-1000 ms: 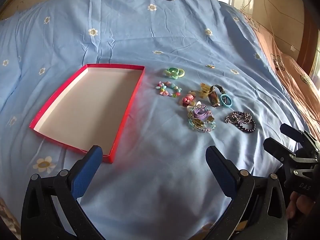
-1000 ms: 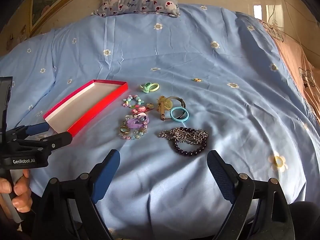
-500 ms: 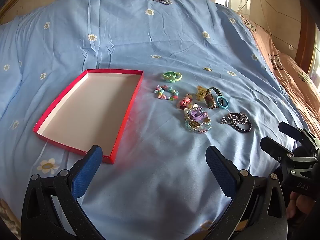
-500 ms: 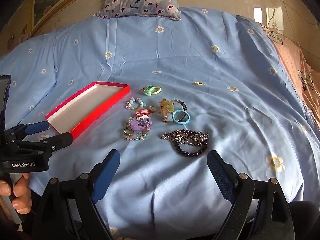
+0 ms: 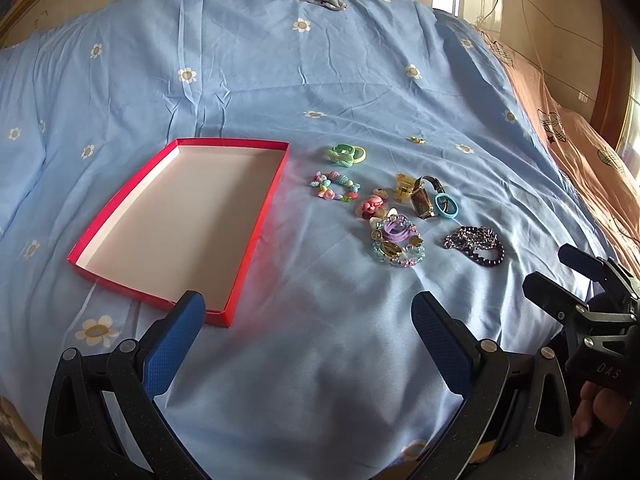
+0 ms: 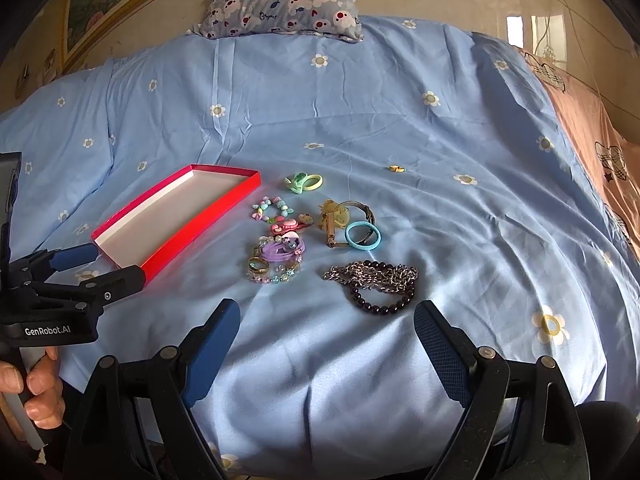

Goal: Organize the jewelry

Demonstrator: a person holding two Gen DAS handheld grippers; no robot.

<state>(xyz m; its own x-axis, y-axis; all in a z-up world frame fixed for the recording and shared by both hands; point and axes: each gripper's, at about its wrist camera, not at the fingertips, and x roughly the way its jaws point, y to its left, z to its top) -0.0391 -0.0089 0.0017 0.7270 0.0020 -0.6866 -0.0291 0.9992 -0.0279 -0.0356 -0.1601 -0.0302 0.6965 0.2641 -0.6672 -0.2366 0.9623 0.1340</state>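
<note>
Right gripper (image 6: pixel 326 324): your fingers stand wide apart and hold nothing, low over the blue flowered bedsheet (image 6: pixel 460 216).
Left gripper (image 5: pixel 308 316): your fingers are also wide apart and empty; the near corner of the shallow red cardboard tray (image 5: pixel 256 220) lies just ahead of your left finger.
Dark bead bracelet tangled with a silver chain (image 6: pixel 374 282): just beyond your right gripper's fingertips, nearest of all. It looks limp and likely slippery; pinch across the bead loop where it overlaps the chain, and expect both to lift together.
Purple cord and clear bead bracelets with a gold ring (image 6: pixel 276 258): ahead of your right gripper's left finger. A soft, loose heap; the ring may drop out, so take it apart from the rest.
Light blue plastic bangle (image 6: pixel 363 235): farther ahead, between your right fingers' lines. Probably stiff and light; grip one side of the rim.
Gold watch with a yellow clip (image 6: pixel 338 214): touching the bangle, just behind it. Likely the heaviest piece; hold the case, not the strap.
Pastel bead bracelet (image 6: pixel 270 208): farther left, beside the tray wall. Light, floppy.
Green and yellow hair ties (image 6: pixel 303 182): farthest of the cluster. Soft, easy to squeeze.
Small gold piece (image 6: pixel 397 168): well apart, beyond everything; too small to identify.
</note>
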